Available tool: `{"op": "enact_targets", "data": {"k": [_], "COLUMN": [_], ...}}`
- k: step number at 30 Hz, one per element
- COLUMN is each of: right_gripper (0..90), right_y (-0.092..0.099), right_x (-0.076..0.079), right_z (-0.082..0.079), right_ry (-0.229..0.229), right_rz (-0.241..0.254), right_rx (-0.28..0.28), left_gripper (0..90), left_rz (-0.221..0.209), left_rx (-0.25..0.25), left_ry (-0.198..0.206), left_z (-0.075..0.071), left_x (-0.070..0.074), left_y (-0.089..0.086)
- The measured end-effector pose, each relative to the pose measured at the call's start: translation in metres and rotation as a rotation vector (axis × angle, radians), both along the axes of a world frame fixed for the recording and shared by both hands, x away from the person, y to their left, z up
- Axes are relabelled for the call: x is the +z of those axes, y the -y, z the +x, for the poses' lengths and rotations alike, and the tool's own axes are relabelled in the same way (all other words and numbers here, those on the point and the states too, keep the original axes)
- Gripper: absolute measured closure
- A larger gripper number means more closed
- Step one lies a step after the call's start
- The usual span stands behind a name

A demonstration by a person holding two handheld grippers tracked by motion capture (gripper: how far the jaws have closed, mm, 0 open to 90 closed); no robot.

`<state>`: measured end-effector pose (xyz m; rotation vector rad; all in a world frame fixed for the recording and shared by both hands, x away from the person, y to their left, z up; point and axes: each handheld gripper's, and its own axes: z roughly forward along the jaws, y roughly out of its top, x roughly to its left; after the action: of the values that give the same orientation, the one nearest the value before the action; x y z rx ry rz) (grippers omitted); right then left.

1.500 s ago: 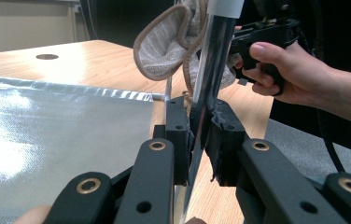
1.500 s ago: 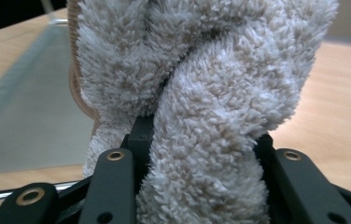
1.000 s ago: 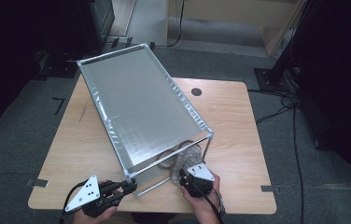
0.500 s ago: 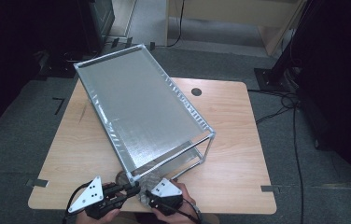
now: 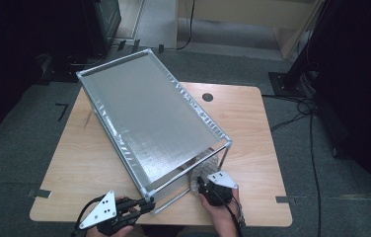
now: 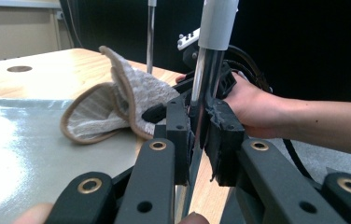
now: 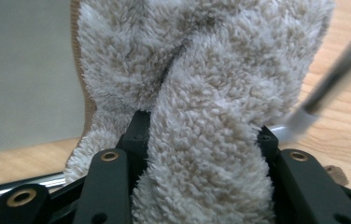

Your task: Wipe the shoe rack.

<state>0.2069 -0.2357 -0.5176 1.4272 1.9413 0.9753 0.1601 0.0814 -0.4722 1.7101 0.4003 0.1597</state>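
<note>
The left gripper (image 5: pixel 141 205) is sitting at the table's (image 5: pixel 85 168) near edge, its jaws clenching the near corner post (image 6: pixel 206 88) of the metal rack (image 5: pixel 149 118) — bare wood is lying open to the left of them, while the rack's tilted shelf is closing off the space ahead. Just right of those jaws, a fluffy beige cloth (image 6: pixel 117 102) is resting under the shelf's near end, beside the rack's low rail (image 5: pixel 171 201). The right gripper (image 5: pixel 199 183) is grasping a thick fold of that cloth (image 7: pixel 201 140), jaws partly spread around it — another rack post (image 7: pixel 337 74) is slanting just right of them, with free tabletop beyond.
</note>
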Motion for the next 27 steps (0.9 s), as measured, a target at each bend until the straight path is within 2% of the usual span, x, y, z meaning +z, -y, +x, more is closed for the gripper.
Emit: {"op": "enact_targets", "data": {"k": [1, 3, 9, 10, 11, 13, 16, 20, 22, 27], "right_gripper": [55.4, 55.4, 55.6, 56.0, 56.6, 56.8, 57.1, 57.4, 57.5, 57.6], "right_y": [-0.004, -0.018, -0.078, -0.086, -0.092, -0.097, -0.09, -0.074, -0.059, -0.01], "right_x": [0.0, 0.0, 0.001, 0.001, 0.001, 0.001, 0.0, 0.002, 0.002, 0.003], "right_z": [-0.001, -0.007, -0.036, -0.041, -0.045, -0.049, -0.043, -0.034, -0.026, -0.009], "right_ry": [0.001, -0.014, -0.047, -0.048, -0.034, -0.032, -0.049, -0.036, -0.031, -0.025], "right_rz": [-0.005, 0.019, 0.045, 0.045, 0.033, 0.019, 0.056, 0.008, 0.004, 0.014], "right_rx": [0.013, 0.082, 0.408, 0.455, 0.48, 0.467, 0.469, 0.398, 0.338, 0.127], "left_gripper": [80.4, 80.4, 80.4, 80.4, 80.4, 80.4, 80.5, 80.5, 80.5, 80.5], "left_rz": [0.0, 0.0, 0.006, 0.009, 0.01, 0.01, 0.015, 0.012, 0.008, 0.007], "left_rx": [0.001, 0.004, 0.014, 0.015, 0.016, 0.015, 0.015, 0.005, 0.001, -0.005], "left_ry": [-0.001, -0.001, -0.001, 0.001, 0.001, 0.002, 0.007, 0.006, 0.003, 0.004], "left_z": [0.0, 0.0, -0.001, -0.001, -0.001, -0.001, -0.001, 0.0, 0.001, 0.001], "left_x": [0.0, 0.0, 0.001, 0.001, 0.001, 0.001, 0.001, 0.001, 0.0, 0.0], "left_y": [0.0, 0.001, 0.002, 0.002, 0.002, 0.002, 0.002, 0.001, 0.001, 0.0]}}
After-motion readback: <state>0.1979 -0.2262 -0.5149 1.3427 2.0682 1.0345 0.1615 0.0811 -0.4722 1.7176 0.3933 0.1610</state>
